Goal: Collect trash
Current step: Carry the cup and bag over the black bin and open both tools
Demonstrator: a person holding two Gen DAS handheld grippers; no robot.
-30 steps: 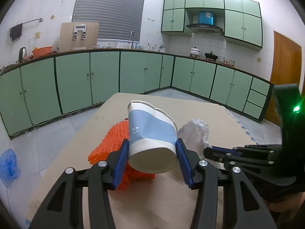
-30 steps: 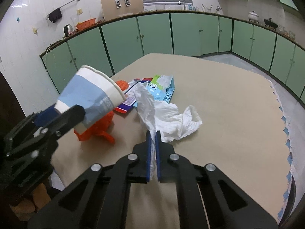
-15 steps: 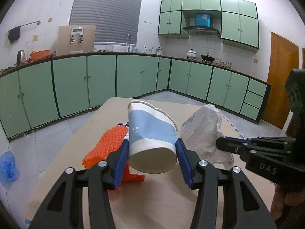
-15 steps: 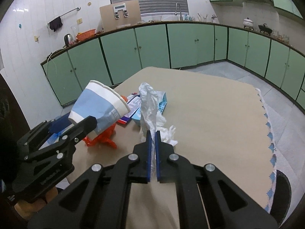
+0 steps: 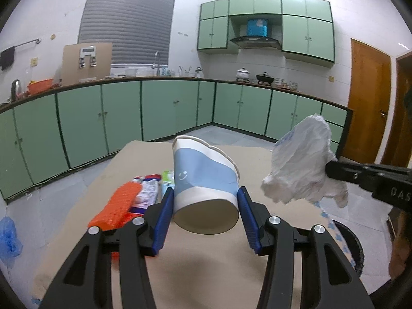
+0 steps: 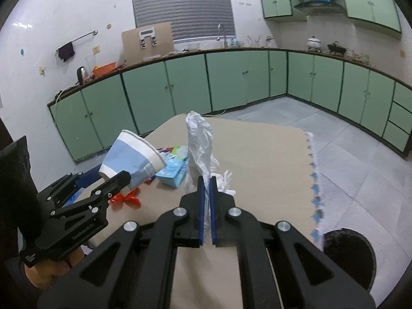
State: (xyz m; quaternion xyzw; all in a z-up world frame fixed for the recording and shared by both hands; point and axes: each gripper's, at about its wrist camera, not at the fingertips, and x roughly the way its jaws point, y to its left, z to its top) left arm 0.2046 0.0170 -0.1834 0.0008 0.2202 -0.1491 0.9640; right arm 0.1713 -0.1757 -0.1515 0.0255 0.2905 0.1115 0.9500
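Fingers of the left gripper clamp a blue-and-white paper cup, while the right gripper pinches a crumpled white plastic bag.

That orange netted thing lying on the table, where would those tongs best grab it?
Probably across its narrow width, coming down from above. The orange mesh lies long and flat on the table, with wrappers close along one side, so its near end looks the freest part.

A paper cup sat between the left tool's fingers, above the table; a net and wrappers lay on the table to its left; a plastic bag hung from the right tool to its right; a bin stood on the floor beside the table.
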